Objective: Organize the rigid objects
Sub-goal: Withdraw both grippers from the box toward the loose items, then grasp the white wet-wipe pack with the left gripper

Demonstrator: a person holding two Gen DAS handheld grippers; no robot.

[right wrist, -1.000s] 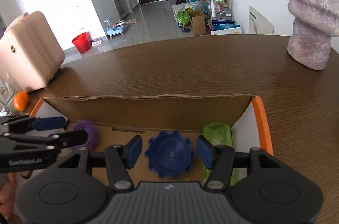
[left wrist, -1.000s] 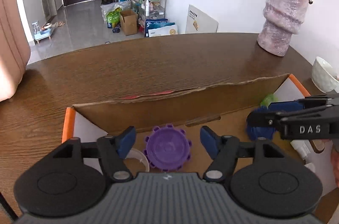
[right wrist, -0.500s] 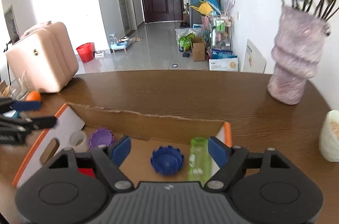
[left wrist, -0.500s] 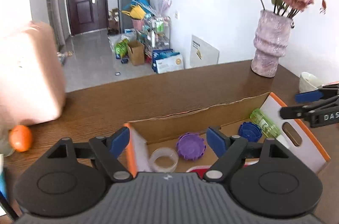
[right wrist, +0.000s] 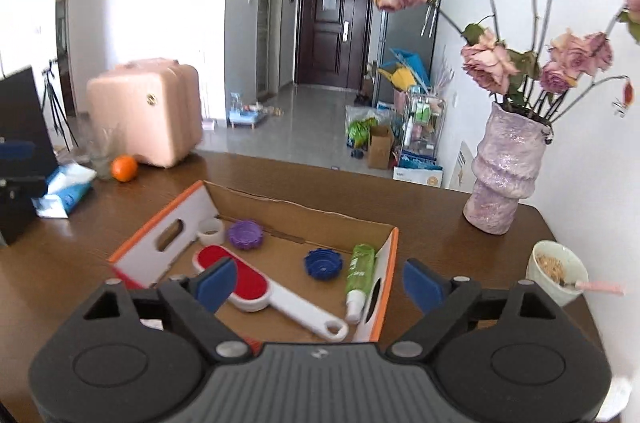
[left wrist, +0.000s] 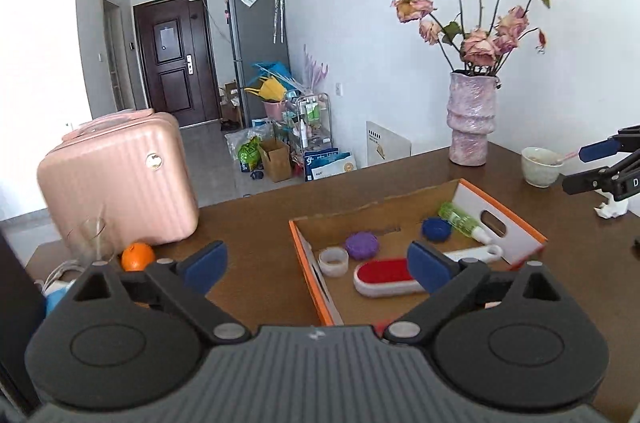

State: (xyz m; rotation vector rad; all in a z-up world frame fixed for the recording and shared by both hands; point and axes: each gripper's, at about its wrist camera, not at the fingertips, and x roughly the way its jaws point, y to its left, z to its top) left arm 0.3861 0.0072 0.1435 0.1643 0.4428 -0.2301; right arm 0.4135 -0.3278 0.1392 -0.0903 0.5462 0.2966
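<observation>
Hovering wide open and empty, left gripper (left wrist: 316, 265) and right gripper (right wrist: 318, 281) risk clipping the cardboard box (right wrist: 160, 243) holding the lint brush (right wrist: 240, 275) at frame center.

Right gripper (right wrist: 318, 281) held above the near edge of the cardboard box (right wrist: 280, 205), blue pads spread wide, nothing between them. Ahead and left of the gripper, a red-and-white lint brush (right wrist: 256, 281) lying diagonally on the box floor. Straight ahead, a blue cap (right wrist: 323, 263); just right of it, a green bottle (right wrist: 359, 273) lying along the box's right wall. Farther ahead to the left, a purple cap (right wrist: 245, 234) beside a white tape roll (right wrist: 211, 230). Off to the right on the desk (right wrist: 436, 243), a cup (right wrist: 556, 275) and a pink vase (right wrist: 505, 171). Far left, an orange (right wrist: 124, 168) and a pink suitcase (right wrist: 146, 113).
</observation>
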